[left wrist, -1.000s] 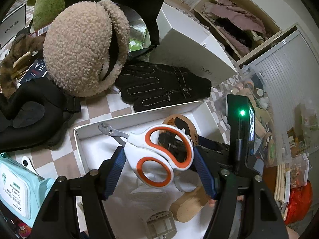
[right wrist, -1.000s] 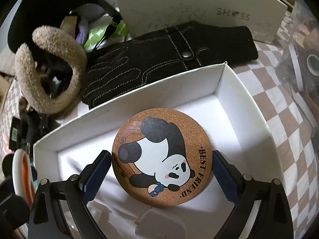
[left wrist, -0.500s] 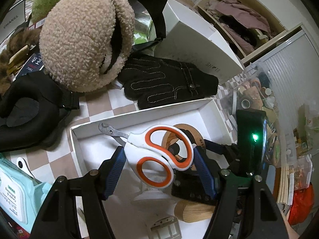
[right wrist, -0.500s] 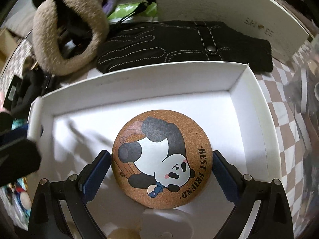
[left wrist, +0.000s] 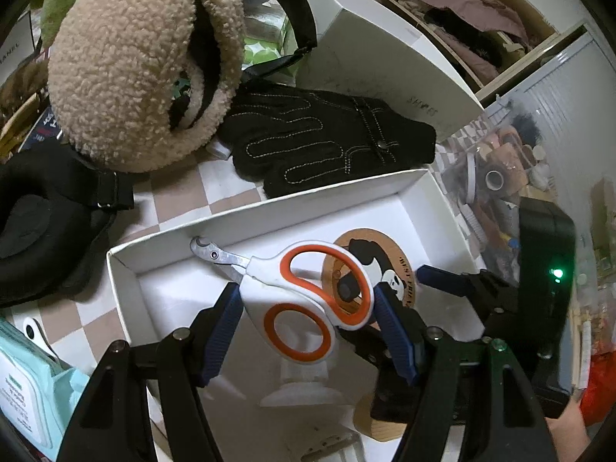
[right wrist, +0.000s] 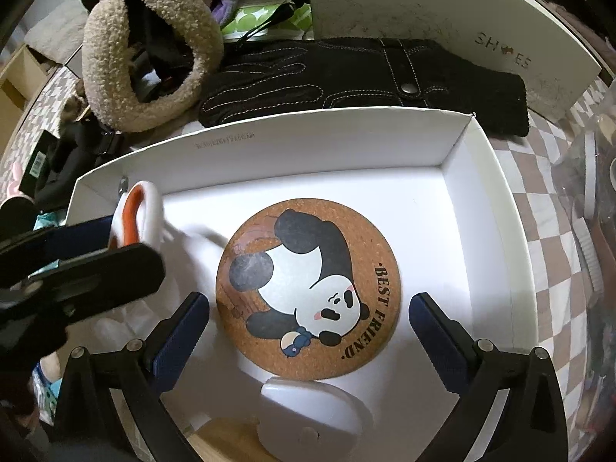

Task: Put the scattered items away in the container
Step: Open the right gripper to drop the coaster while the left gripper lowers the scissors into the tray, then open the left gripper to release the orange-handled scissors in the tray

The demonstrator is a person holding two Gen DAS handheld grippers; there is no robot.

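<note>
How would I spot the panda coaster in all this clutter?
Find the shallow white box on the checkered cloth, just in front of the black stitched glove. The coaster lies flat on the box floor. It is the only round cork disc there, printed with a panda and the words BEST FRIEND.

Open wooden shelf (left wrist: 473,27) of clothes beside ribbed grey door (left wrist: 569,115).

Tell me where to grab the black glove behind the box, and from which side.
Probably the cuff of the black glove, from straight above, pinching across its short width. The glove lies flat and limp, so a top pinch gathers fabric. The cuff end lies clear, while the finger end sits close by the fleece earmuffs, and the white box wall runs along its near edge.
</note>
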